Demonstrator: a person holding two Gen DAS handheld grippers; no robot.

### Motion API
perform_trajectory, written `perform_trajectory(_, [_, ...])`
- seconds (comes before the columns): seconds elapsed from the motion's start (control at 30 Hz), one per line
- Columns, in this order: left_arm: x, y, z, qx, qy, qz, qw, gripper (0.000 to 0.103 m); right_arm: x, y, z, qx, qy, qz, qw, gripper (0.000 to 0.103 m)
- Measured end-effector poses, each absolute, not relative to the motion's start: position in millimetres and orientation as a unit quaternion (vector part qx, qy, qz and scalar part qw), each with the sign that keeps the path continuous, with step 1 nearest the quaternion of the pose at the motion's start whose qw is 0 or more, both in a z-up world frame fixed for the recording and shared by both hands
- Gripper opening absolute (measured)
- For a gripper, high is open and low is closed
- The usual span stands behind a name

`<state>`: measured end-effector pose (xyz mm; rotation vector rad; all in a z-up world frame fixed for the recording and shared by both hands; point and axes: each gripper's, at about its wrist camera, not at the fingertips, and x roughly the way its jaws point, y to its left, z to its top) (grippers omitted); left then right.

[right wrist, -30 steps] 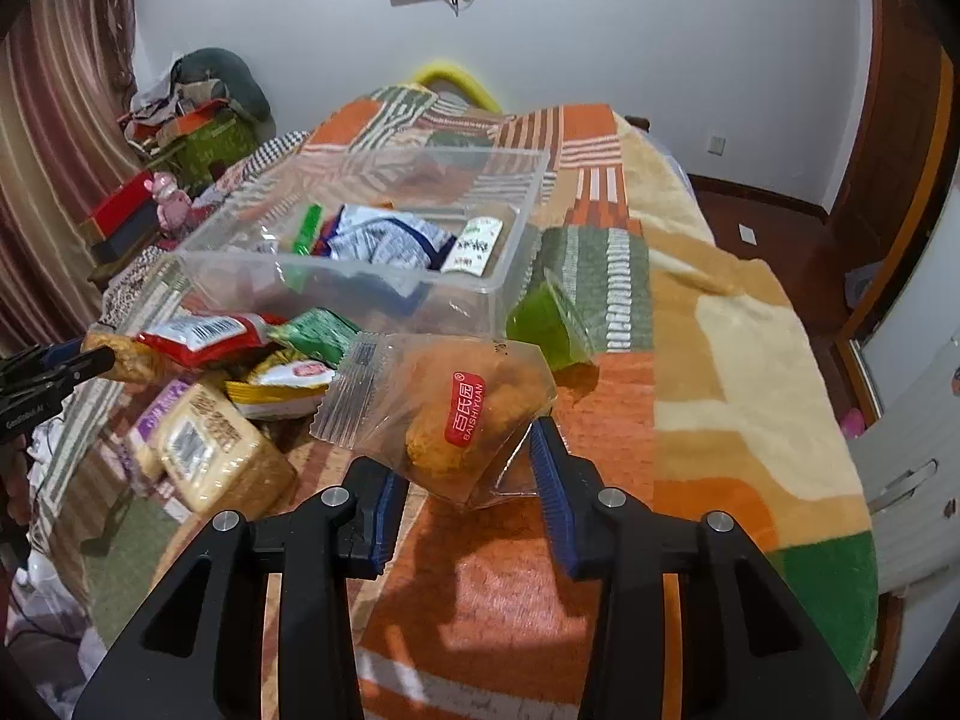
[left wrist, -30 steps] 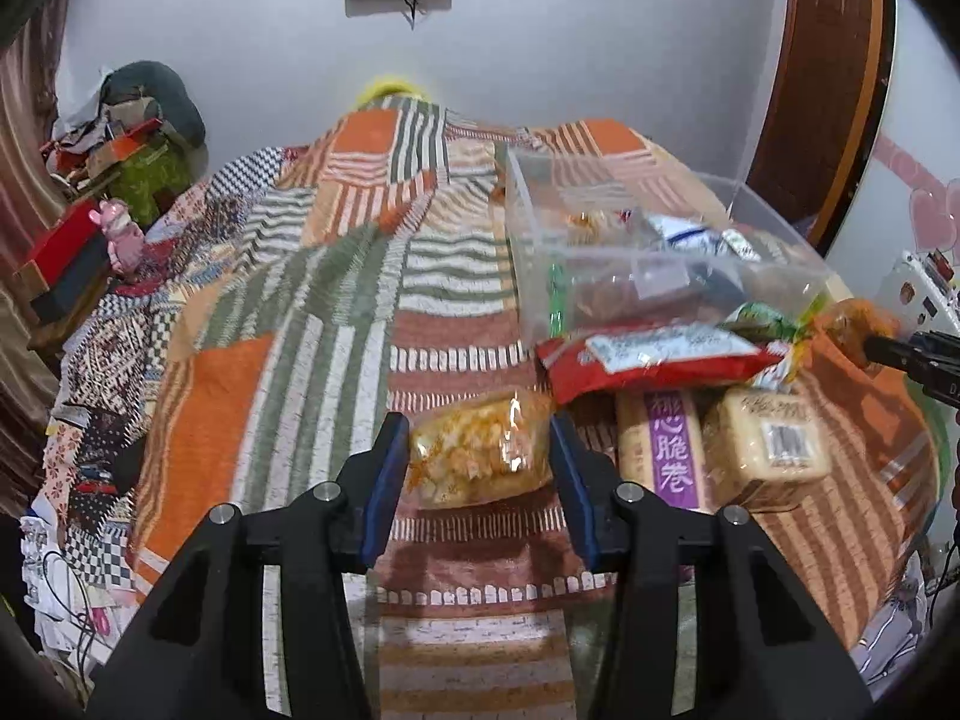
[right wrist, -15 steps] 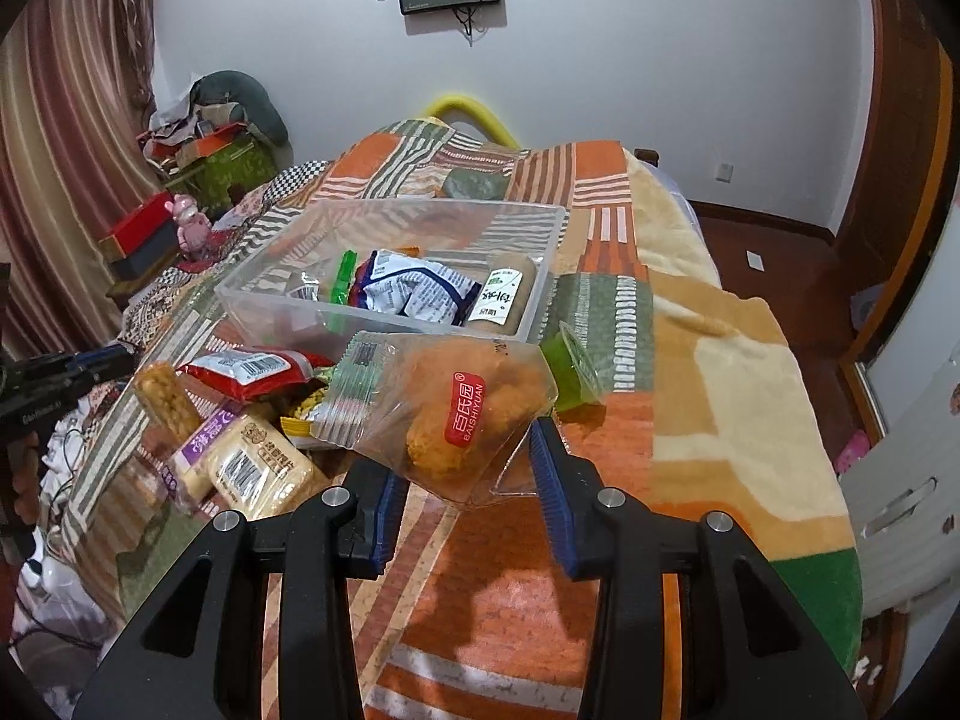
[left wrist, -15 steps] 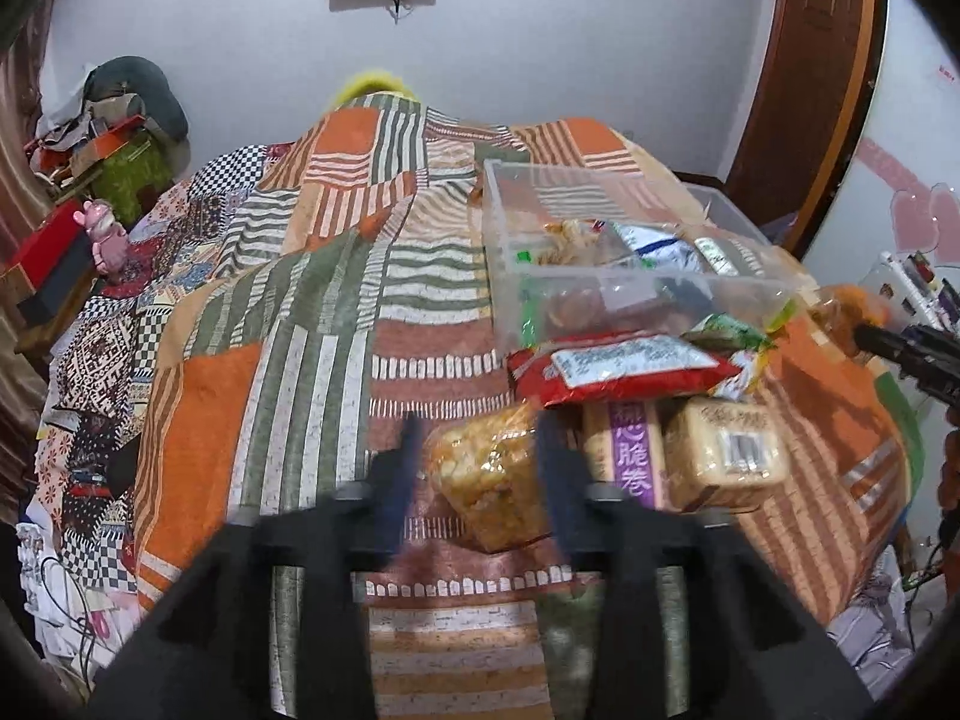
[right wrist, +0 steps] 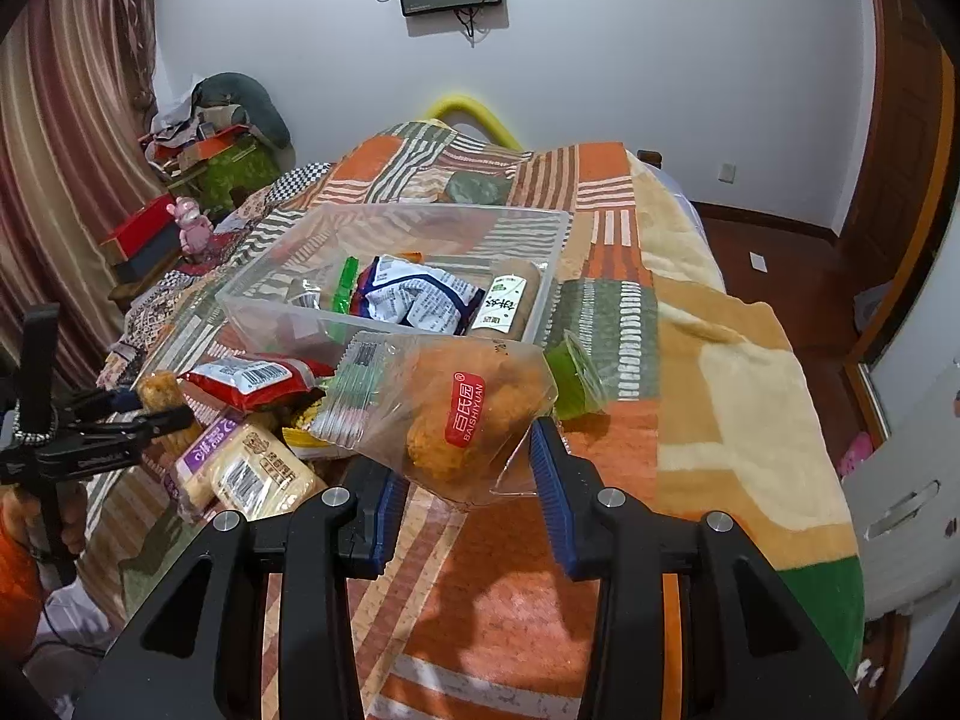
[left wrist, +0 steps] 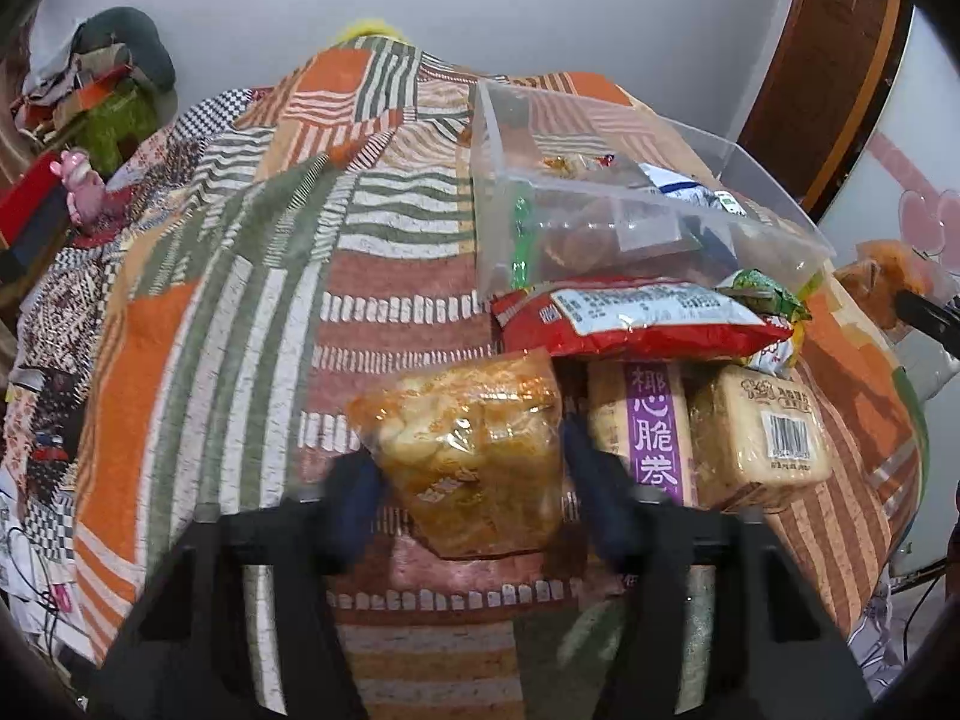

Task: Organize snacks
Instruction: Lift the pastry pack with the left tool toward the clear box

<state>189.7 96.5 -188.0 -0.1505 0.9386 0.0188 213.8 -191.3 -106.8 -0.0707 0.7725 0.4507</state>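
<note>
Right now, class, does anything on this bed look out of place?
Yes: several snack packets, among them a red packet and a barcode-labelled pack, lie heaped on the blanket beside the clear bin, not inside it.

The blanket (right wrist: 600, 600) was patchwork: orange, olive-green and cream blocks with white stripes. The storage box (right wrist: 540, 300) was clear plastic. One clear bag held orange fried pieces under a red label (right wrist: 465, 408); another bag (left wrist: 474, 450), blurred, seemed yellow-orange. A red packet (left wrist: 630, 324) carried a white barcode panel. A pale biscuit pack (left wrist: 651, 432) bore a purple stripe. Gripper pads (right wrist: 549, 468) were blue on black.
</note>
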Motion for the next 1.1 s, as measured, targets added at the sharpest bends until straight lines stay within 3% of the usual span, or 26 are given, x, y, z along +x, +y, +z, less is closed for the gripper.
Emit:
perform_trajectory(0.43, [184, 102, -124, -0.062, 0.379, 0.025, 0.923, 0.044, 229, -176, -77, -0.037, 0.333, 0.235, 0.912, 0.033])
perform_trajectory(0.47, [186, 101, -118, -0.061, 0.374, 0.024, 0.925, 0.044, 231, -173, -74, -0.037, 0.33, 0.237, 0.913, 0.02])
perform_trajectory(0.57, [197, 97, -100, -0.057, 0.355, 0.018, 0.933, 0.044, 238, -168, -68, -0.033, 0.324, 0.242, 0.914, 0.009])
perform_trajectory(0.87, [230, 76, -84, -0.054, 0.335, -0.011, 0.941, 0.044, 257, -157, -77, -0.038, 0.339, 0.256, 0.904, 0.009])
perform_trajectory(0.93, [229, 72, -86, -0.049, 0.334, -0.013, 0.941, 0.044, 253, -162, -88, -0.044, 0.354, 0.252, 0.9, 0.015])
perform_trajectory(1.0, [224, 71, -88, -0.048, 0.337, -0.017, 0.94, 0.044, 249, -168, -100, -0.042, 0.376, 0.25, 0.891, 0.037])
perform_trajectory(1.1, [213, 71, -93, -0.049, 0.342, -0.019, 0.938, 0.044, 237, -176, -114, -0.029, 0.399, 0.258, 0.879, 0.055])
